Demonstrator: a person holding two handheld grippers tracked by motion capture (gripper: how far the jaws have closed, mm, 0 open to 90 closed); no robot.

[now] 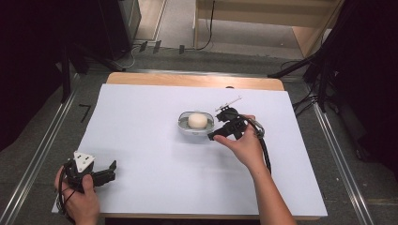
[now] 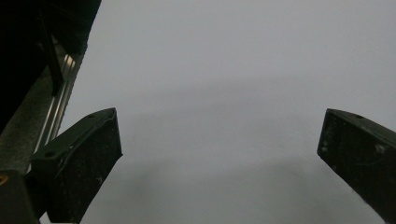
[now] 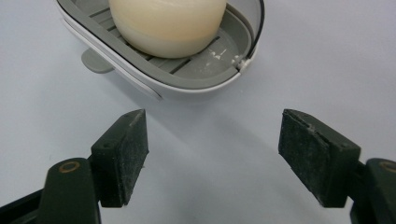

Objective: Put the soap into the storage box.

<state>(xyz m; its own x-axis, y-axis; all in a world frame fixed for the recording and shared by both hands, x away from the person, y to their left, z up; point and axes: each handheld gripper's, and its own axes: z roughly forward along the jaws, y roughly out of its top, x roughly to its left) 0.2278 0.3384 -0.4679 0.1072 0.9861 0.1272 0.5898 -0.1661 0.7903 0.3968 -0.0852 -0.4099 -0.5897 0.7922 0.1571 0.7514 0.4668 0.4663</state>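
1. Because it sits in a grey soap dish [image 3: 196,70] mid-worktop [image 1: 150,154], the cream soap bar [image 3: 168,23] stays put.
2. The right gripper [image 3: 212,154], jaws apart and empty, faces the dish, likely to grasp it.
3. The left gripper [image 2: 219,154], also apart, idles at the worktop's near-left corner.

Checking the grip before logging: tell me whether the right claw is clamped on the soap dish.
No, the right claw sits short of the soap dish, jaws apart, nothing between them.
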